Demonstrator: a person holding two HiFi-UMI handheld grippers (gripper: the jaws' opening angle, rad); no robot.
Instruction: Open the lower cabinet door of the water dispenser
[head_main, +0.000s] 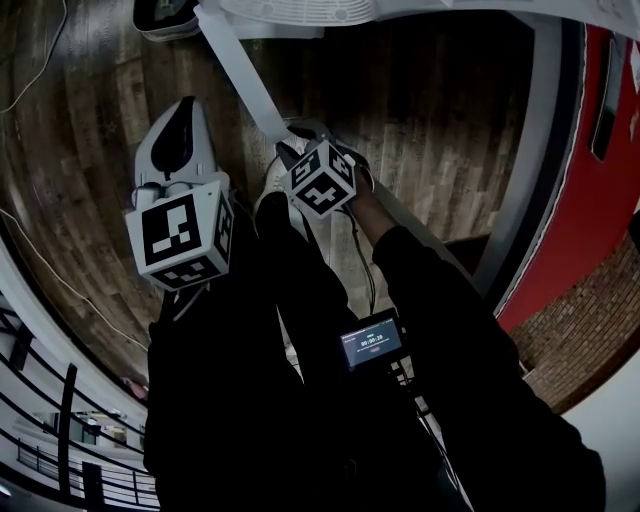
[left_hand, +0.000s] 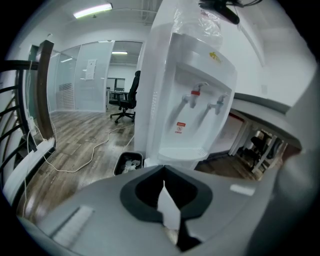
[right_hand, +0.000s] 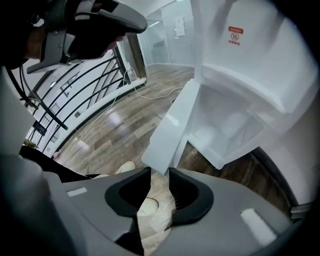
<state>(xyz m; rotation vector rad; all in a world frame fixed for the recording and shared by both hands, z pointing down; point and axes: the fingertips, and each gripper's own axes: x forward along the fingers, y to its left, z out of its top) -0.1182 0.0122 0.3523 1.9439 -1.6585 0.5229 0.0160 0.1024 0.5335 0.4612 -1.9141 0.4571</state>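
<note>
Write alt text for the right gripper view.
The water dispenser's white lower cabinet door stands swung open, baring a white compartment. Its lower corner sits at the tips of the right claw, whose jaws are apart.

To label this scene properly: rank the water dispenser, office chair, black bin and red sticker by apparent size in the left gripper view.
1. Water dispenser
2. Office chair, which looks taller than the bin but stands farther back, so that order is unsure
3. Black bin
4. Red sticker
</note>
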